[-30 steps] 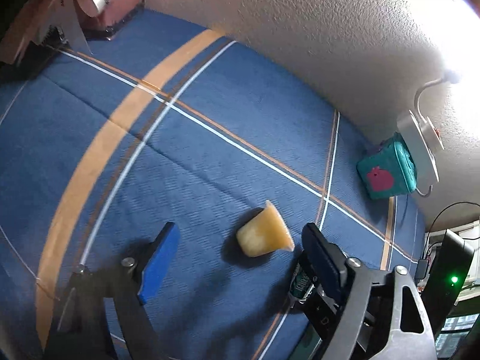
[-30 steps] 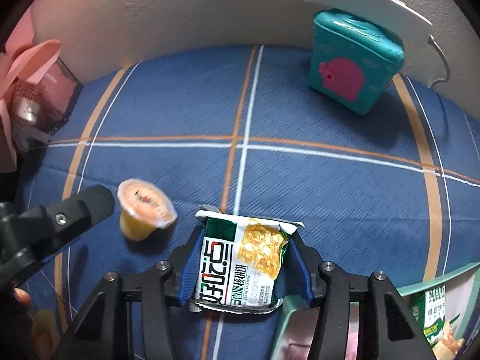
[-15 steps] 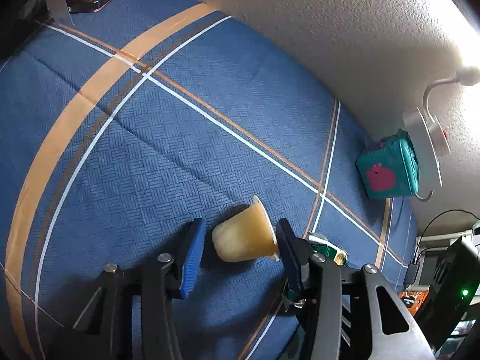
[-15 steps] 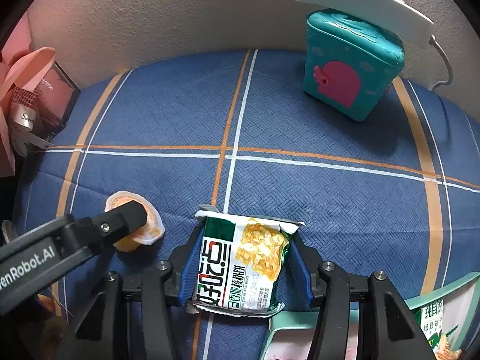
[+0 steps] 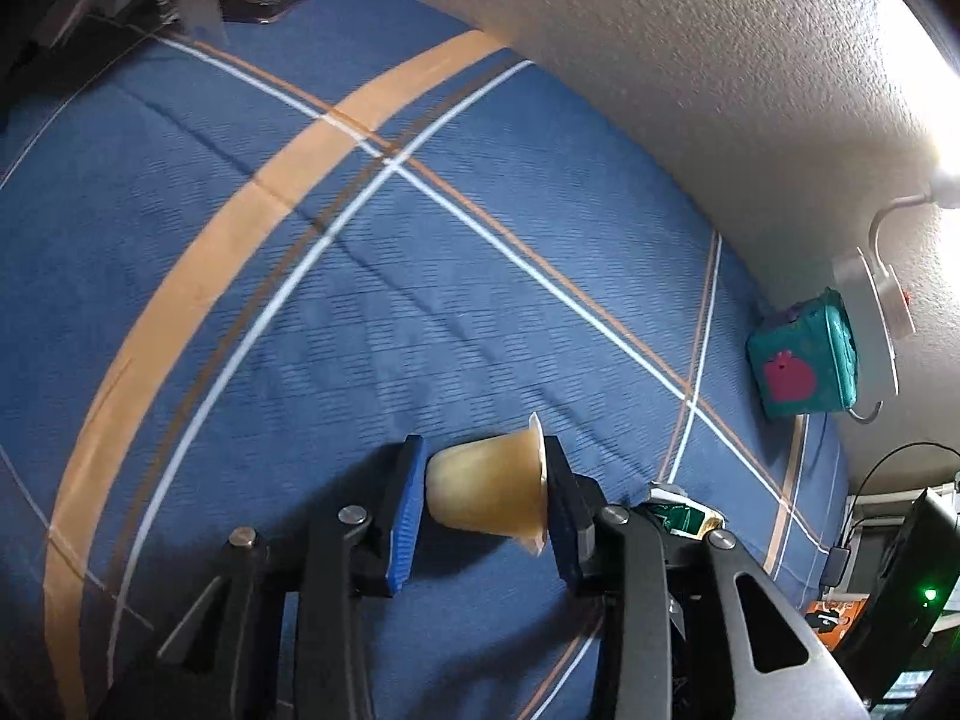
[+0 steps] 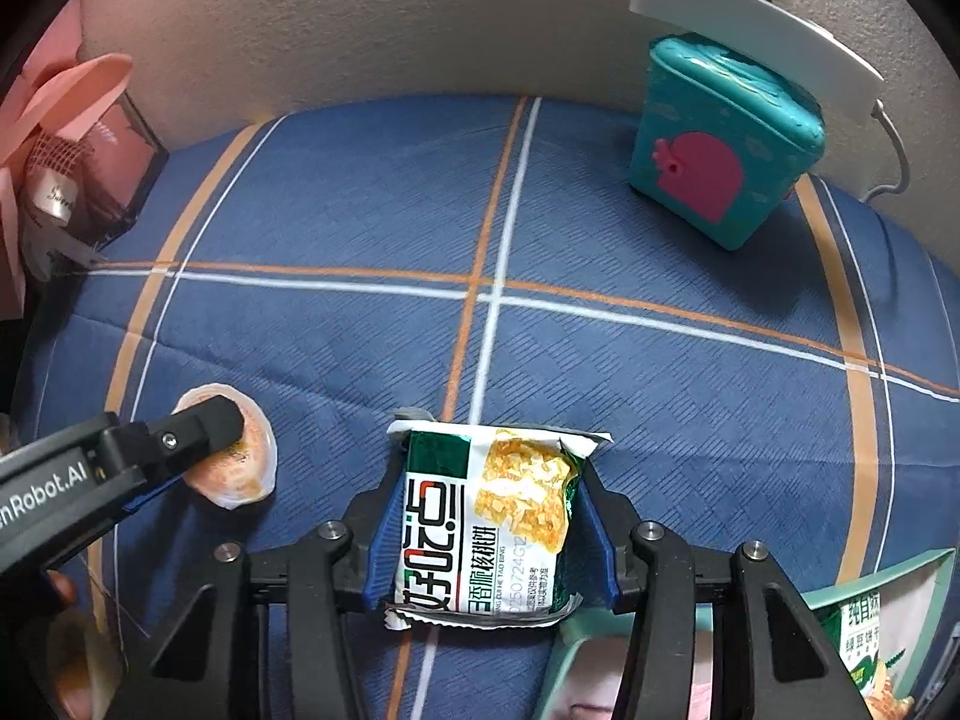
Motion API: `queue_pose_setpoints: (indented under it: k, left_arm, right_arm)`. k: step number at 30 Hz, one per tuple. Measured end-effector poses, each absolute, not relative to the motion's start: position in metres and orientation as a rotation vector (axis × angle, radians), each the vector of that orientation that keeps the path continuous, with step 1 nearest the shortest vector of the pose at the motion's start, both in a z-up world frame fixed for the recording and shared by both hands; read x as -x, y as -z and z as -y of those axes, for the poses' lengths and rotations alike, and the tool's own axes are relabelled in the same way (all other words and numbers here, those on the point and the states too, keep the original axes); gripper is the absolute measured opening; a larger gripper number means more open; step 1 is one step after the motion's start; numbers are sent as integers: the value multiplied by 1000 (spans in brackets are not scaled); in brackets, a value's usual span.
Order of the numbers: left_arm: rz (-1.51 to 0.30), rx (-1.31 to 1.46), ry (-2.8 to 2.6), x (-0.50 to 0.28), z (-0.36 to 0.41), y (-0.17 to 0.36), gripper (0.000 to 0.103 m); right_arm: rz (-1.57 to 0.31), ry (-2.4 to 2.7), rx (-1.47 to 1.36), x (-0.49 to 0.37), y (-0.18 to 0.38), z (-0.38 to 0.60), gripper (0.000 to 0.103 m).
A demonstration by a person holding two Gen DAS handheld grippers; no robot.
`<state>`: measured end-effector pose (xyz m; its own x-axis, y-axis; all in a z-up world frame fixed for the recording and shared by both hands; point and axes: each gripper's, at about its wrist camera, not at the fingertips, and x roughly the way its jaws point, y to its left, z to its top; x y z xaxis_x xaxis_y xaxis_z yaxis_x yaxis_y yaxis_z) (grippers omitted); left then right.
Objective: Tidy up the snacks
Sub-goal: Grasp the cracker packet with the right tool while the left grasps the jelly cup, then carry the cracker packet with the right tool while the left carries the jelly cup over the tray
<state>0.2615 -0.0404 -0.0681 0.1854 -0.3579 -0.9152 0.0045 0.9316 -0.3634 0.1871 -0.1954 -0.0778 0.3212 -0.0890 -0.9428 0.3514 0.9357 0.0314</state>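
You can read "nRobot.AI" in white on the black left gripper arm point(image 6: 90, 480), and "250724G12" beside large Chinese characters on the green-and-white foil snack packet point(image 6: 489, 516). The pink gift box's silver tag point(image 6: 57, 195) shows script too small to make out.

A blue plaid cloth point(image 6: 360, 324) carries a teal box point(image 6: 720, 162) and a pink gift box point(image 6: 114, 174) by the wall.

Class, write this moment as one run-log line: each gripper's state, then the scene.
left gripper: shut on jelly cup | right gripper: shut on snack packet | scene: teal box by wall, blue plaid cloth
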Motion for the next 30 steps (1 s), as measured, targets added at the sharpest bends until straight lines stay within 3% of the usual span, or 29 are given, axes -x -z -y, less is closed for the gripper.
queue_pose_setpoints:
  k: [20,30]
  left_arm:
    - [-1333,415,105,-195,-34,54,38]
    - [-1294,420,73,-161,-31,35,38]
  right_arm:
    - [-1208,195,-271,-137,60,145,53]
    - [-1175,192,-305,-86,41,137,53]
